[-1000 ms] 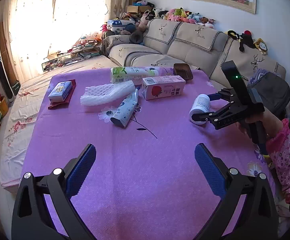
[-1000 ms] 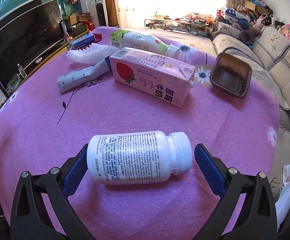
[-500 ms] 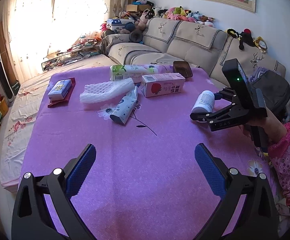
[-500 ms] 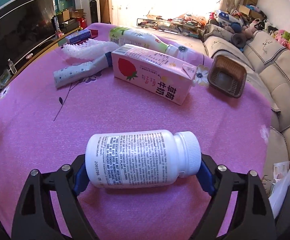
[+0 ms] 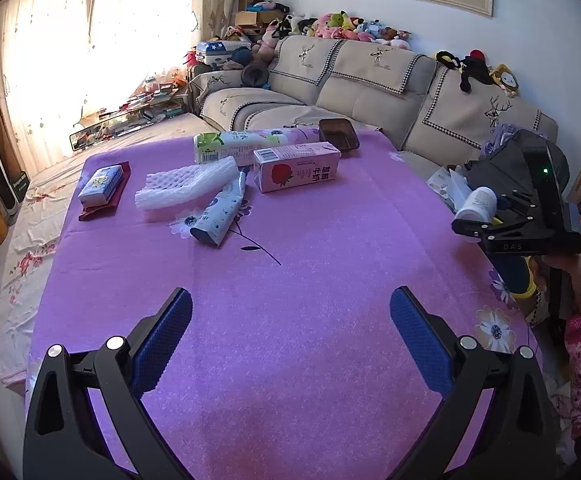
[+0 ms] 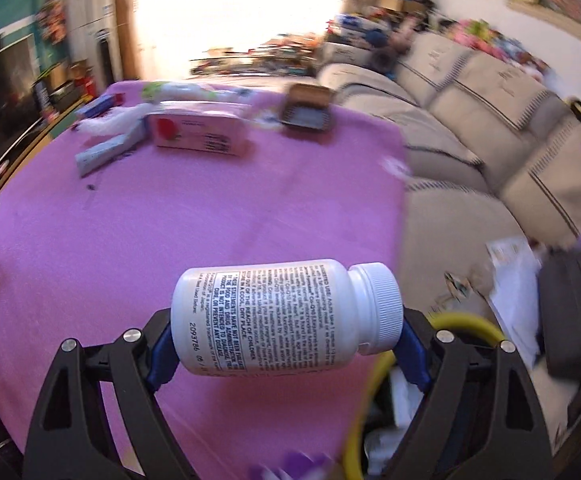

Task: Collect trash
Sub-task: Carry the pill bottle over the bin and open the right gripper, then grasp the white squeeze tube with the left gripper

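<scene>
So the right claw (image 6: 286, 344) has clamped down on the bottle (image 6: 286, 316) — pads on base and cap, bottle sideways between them — and swung it off the table (image 5: 290, 280), out past the edge. A yellow-rimmed bin (image 6: 466, 324) sits just below and behind the bottle now, so I'd guess a drop is next. Left claw (image 5: 290, 328) hangs spread and empty, with the carton (image 5: 296, 170), tube (image 5: 222, 216) and foam (image 5: 186, 184) well ahead of it.

Cloth (image 5: 290, 320) bare between and ahead of left tongs (image 5: 290, 336); carton (image 5: 296, 171), tube (image 5: 222, 216), foam (image 5: 186, 184) cluster far ahead, right tongs (image 6: 286, 344) with bottle (image 6: 286, 316) block right edge.
</scene>
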A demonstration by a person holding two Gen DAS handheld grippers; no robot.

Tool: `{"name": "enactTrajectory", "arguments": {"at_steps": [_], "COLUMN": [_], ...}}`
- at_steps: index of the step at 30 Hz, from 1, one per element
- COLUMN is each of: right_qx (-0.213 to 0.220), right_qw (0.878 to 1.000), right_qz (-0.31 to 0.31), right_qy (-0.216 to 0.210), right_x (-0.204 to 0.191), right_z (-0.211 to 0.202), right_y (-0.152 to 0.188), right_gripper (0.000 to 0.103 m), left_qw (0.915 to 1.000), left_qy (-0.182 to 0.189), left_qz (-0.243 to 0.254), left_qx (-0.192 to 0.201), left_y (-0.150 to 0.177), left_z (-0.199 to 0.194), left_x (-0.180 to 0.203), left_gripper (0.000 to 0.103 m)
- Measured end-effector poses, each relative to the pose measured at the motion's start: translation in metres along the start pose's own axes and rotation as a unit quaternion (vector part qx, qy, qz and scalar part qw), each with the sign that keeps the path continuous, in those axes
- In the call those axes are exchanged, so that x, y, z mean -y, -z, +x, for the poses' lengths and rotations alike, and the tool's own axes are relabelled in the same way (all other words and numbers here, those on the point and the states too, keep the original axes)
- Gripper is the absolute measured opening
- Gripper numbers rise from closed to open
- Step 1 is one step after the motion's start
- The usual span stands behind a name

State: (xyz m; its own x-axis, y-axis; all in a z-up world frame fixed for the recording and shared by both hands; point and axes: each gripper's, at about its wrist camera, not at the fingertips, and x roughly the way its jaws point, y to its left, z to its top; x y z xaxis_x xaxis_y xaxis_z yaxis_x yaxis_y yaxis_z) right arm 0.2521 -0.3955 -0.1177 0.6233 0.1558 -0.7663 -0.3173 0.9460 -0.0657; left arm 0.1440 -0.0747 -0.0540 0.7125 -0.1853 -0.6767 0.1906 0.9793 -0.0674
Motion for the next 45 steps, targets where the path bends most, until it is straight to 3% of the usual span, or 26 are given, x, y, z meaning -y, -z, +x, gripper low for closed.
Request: {"name": "enactTrajectory", "arguments": {"at_steps": [9,17,18,24,34,38,45], "right_qx": [-0.082,-0.128,-0.130,-0.107,-0.025,-0.021,-0.025], "right_qw": [0.982,0.967,0.966,0.964,0.977,0.980,0.981], "right_qz": [0.142,0.185,0.188,0.193,0.175,0.164,0.160], "right_qy": [0.097,0.116,0.124,0.148,0.116,0.113,0.103], "right_x": [0.099,0.129,0.131,0.121,0.066,0.049,0.037], "right_z": [0.017,0.047,0.048,0.029,-0.019,-0.021,-0.015], "right_y": [0.066,0.093,0.095,0.096,0.082,0.075,0.070], "right_gripper": [0.082,0.082,0.086,0.089,0.090,0.091,0.091], "left_qw": [0.9999,0.9998,0.9998,0.9998,0.9993,0.9989,0.9968], "left_qy": [0.006,0.000,-0.001,-0.002,-0.006,0.005,-0.010], "left_qz": [0.013,0.021,0.020,0.016,-0.003,0.002,0.048], "left_qx": [-0.003,-0.006,-0.007,-0.015,-0.038,-0.046,-0.064], "left_y": [0.000,0.001,0.001,0.001,-0.009,-0.021,-0.053], "left_z": [-0.003,-0.002,-0.001,0.006,0.039,0.059,0.108], "left_x": [0.018,0.025,0.024,0.019,-0.026,-0.042,-0.059], "left_gripper": [0.098,0.098,0.098,0.098,0.098,0.098,0.097]}}
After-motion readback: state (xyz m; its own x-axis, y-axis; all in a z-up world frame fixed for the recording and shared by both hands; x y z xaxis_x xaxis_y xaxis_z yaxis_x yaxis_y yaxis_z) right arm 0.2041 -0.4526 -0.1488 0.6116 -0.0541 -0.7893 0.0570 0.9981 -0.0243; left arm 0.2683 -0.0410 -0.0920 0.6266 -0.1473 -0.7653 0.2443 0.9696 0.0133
